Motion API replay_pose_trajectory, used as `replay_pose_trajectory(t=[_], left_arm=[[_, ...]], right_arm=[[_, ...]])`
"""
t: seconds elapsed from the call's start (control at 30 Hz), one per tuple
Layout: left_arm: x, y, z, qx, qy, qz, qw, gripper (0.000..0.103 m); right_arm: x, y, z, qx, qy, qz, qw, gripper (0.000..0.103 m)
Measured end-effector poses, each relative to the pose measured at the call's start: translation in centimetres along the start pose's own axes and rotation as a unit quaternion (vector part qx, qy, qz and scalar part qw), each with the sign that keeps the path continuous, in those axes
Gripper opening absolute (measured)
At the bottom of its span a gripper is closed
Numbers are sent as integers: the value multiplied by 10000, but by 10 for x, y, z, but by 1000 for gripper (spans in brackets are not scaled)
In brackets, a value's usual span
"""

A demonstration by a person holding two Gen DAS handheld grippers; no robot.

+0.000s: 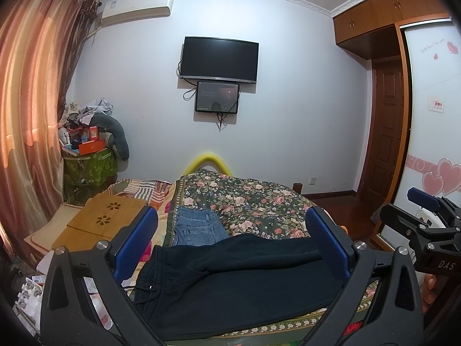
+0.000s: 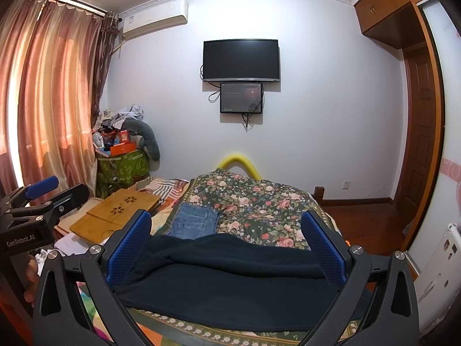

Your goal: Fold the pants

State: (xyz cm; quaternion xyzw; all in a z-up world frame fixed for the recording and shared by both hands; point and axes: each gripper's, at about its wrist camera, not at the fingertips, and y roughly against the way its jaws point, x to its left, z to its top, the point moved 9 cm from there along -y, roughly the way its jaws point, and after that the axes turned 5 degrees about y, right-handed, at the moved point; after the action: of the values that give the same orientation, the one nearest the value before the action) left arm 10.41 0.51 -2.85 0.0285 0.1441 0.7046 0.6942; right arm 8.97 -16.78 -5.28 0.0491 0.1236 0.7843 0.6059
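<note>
Home bedroom: bed with floral quilt [image 1: 253, 201], wall-mounted television [image 1: 219, 59], air conditioner [image 1: 137, 7], curtains [image 1: 31, 92], built-in wooden wardrobe [image 1: 374, 20], wooden door [image 1: 387, 132].

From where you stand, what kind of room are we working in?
Most likely a home bedroom: the dark pants lie on a bed with a floral quilt, facing a wall-mounted TV and a built-in wardrobe.

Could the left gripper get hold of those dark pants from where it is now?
Probably yes. The left gripper is wide open, its fingers either side of the dark pants on the bed, with nothing between them.
</note>
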Motion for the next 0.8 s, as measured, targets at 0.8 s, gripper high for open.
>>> replay_pose_trajectory(t=[0.8], left_arm=[[65,-84,-19,514,-151,532,9971,103]], right_arm=[[-39,-82,-41,688,44,-413,9968,103]])
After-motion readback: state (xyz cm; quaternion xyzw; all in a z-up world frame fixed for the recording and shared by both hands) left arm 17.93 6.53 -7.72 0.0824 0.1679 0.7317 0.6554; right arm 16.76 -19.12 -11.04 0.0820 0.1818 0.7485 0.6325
